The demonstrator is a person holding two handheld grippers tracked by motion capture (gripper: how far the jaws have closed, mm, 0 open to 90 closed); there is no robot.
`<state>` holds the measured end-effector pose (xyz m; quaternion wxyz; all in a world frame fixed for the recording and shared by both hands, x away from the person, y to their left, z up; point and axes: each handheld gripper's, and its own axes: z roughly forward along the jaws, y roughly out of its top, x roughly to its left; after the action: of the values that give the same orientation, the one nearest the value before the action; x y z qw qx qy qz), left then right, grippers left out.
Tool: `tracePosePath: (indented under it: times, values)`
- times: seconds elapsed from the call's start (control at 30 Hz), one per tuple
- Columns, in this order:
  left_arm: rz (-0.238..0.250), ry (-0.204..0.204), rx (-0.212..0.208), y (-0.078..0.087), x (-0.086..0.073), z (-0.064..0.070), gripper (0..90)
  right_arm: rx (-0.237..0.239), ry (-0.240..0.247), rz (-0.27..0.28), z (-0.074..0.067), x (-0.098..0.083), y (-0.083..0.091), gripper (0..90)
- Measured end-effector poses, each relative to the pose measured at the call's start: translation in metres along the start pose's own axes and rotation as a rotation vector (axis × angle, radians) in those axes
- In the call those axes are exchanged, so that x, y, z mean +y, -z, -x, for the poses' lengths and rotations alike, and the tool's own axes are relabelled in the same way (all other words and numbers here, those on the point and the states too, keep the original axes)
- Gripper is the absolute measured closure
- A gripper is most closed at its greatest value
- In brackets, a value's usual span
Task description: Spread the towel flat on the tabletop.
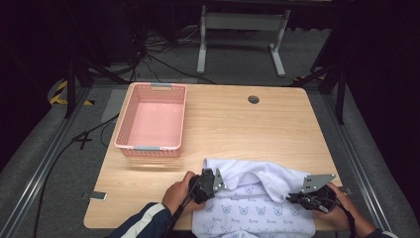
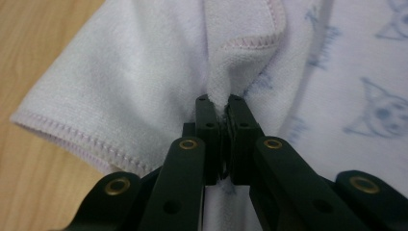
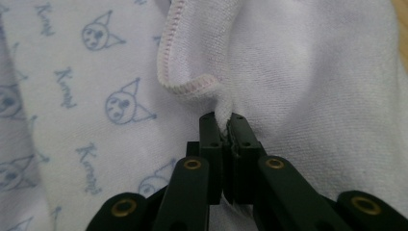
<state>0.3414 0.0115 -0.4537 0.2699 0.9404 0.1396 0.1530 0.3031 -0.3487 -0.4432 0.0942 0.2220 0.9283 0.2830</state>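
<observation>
A white towel [image 1: 257, 198] with small blue cat-face prints lies at the near edge of the wooden table [image 1: 237, 124], its far part folded back toward me. My left gripper [image 1: 212, 179] is shut on the towel's left hemmed edge. In the left gripper view the towel [image 2: 144, 72] is pinched into a ridge between the closed jaws of my left gripper [image 2: 219, 101]. My right gripper [image 1: 293, 197] is shut on the towel's right side. The right gripper view has my right gripper [image 3: 221, 118] clamping a fold of the towel [image 3: 308, 82] just under a curled pink-stitched hem.
An empty pink plastic basket [image 1: 130, 136] stands on the table's left half, beyond my left hand. A round cable hole [image 1: 253, 99] sits near the far edge. Black cables [image 1: 163, 59] and a white frame leg [image 1: 202, 44] lie on the grey floor behind the table.
</observation>
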Motion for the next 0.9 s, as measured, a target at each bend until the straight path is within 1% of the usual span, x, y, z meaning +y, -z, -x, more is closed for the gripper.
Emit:
tracePosePath:
  times: [0.03,0.07,0.1,0.13,0.17,0.2,0.23,0.27,0.3,0.33,0.37,0.4,0.43,0.5,0.53,0.57,0.6,0.63,0.7,0.73,0.8,0.83,0.9]
  values:
    - [-0.006,0.011,0.026,-0.003,0.002,-0.005,86.1,-0.018,-0.004,0.000,0.002,0.001,-0.001,86.0]
    - [0.000,0.015,0.042,-0.007,0.004,-0.010,86.1,-0.041,-0.004,0.000,0.006,0.003,-0.003,86.0]
    - [-0.005,0.018,0.057,-0.010,0.007,-0.016,86.1,-0.051,-0.009,0.003,0.010,0.005,-0.004,86.0]
    - [-0.012,0.021,0.082,-0.014,0.011,-0.021,86.1,-0.072,-0.019,0.003,0.016,0.007,-0.006,86.0]
    - [-0.019,0.015,0.115,-0.019,0.015,-0.025,86.1,-0.097,-0.030,0.001,0.022,0.010,-0.008,86.0]
    - [-0.034,-0.003,0.137,-0.021,0.018,-0.029,86.1,-0.110,-0.038,0.002,0.030,0.013,-0.011,86.0]
    - [-0.046,0.003,0.158,-0.026,0.023,-0.036,86.1,-0.127,-0.042,0.003,0.035,0.015,-0.013,86.0]
    - [-0.037,0.019,0.164,-0.030,0.025,-0.040,86.2,-0.151,-0.053,0.002,0.044,0.018,-0.016,86.1]
    - [-0.044,0.030,0.172,-0.034,0.030,-0.048,86.2,-0.162,-0.056,0.003,0.049,0.020,-0.018,86.0]
    - [-0.041,0.049,0.175,-0.038,0.033,-0.055,86.2,-0.176,-0.067,0.002,0.057,0.023,-0.020,86.0]
    - [-0.038,0.051,0.191,-0.043,0.036,-0.062,86.1,-0.197,-0.075,0.001,0.063,0.026,-0.023,86.0]
    - [-0.038,0.051,0.191,-0.043,0.036,-0.062,86.2,-0.224,-0.079,0.002,0.070,0.029,-0.026,86.1]
    - [-0.025,0.078,0.220,-0.051,0.040,-0.073,86.2,-0.244,-0.074,0.011,0.075,0.031,-0.028,86.1]
    - [-0.018,0.110,0.227,-0.057,0.044,-0.084,86.2,-0.279,-0.086,0.022,0.085,0.034,-0.033,86.1]
    - [-0.015,0.126,0.232,-0.060,0.046,-0.090,86.2,-0.285,-0.097,0.026,0.091,0.036,-0.034,86.1]
    - [-0.015,0.126,0.232,-0.060,0.046,-0.090,86.2,-0.290,-0.108,0.024,0.097,0.037,-0.036,86.1]
    - [-0.018,0.141,0.248,-0.066,0.051,-0.099,86.3,-0.300,-0.114,0.024,0.102,0.039,-0.037,86.1]
    - [-0.018,0.141,0.248,-0.066,0.051,-0.099,86.2,-0.300,-0.114,0.024,0.102,0.039,-0.037,86.1]
    - [-0.038,0.160,0.271,-0.072,0.056,-0.110,86.2,-0.334,-0.132,0.025,0.117,0.043,-0.041,86.2]
    - [-0.036,0.165,0.278,-0.075,0.058,-0.115,86.2,-0.347,-0.143,0.025,0.125,0.045,-0.043,86.3]
    - [-0.052,0.172,0.302,-0.079,0.062,-0.124,86.2,-0.358,-0.174,0.027,0.137,0.048,-0.046,86.3]
    - [-0.063,0.164,0.316,-0.082,0.064,-0.128,86.3,-0.369,-0.181,0.024,0.141,0.050,-0.048,86.4]
    - [-0.071,0.174,0.343,-0.088,0.068,-0.137,86.3,-0.395,-0.191,0.018,0.150,0.055,-0.052,86.4]
